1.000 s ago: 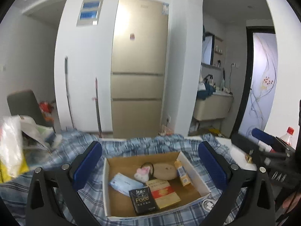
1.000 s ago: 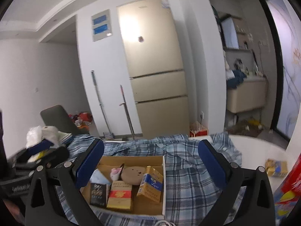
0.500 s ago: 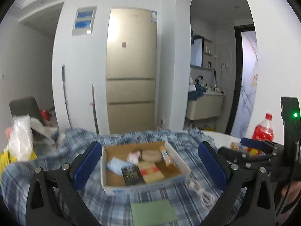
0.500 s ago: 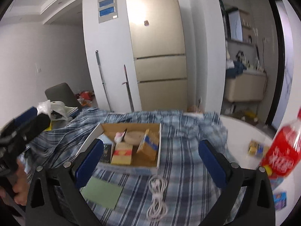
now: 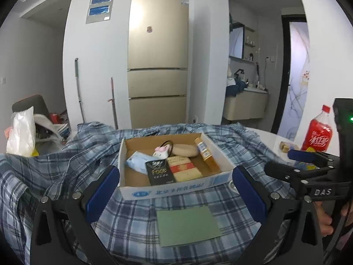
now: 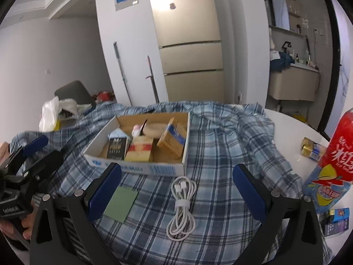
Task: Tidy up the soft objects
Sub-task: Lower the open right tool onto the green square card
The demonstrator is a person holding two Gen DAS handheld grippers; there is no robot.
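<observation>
A shallow cardboard box (image 5: pixel 176 191) (image 6: pixel 136 167) sits on a blue plaid cloth (image 5: pixel 55 172) (image 6: pixel 231 154). Inside lie a black tissue pack (image 5: pixel 159 172) (image 6: pixel 117 146), a red and cream pack (image 5: pixel 184 169), a light blue mask pack (image 5: pixel 136 162), a small pink plush (image 5: pixel 162 151), a beige pad (image 5: pixel 184 150) and a yellow carton (image 6: pixel 173 137). In front of the box lie a green cloth square (image 5: pixel 187 225) (image 6: pixel 121 201) and a coiled white cable (image 6: pixel 182 203). My left gripper (image 5: pixel 175 196) is open above the green square. My right gripper (image 6: pixel 176 196) is open over the cable.
A red soda bottle (image 5: pixel 316 137) (image 6: pixel 333 165) stands at the right on the white table (image 6: pixel 293 128), with small packets (image 6: pixel 312 149) near it. A white plastic bag (image 5: pixel 21 132) lies at the left. A fridge (image 5: pixel 157 66) stands behind.
Both grippers have pulled back and risen from the box, so the green square, the cable and the soda bottle have come into view. Both stay open.
</observation>
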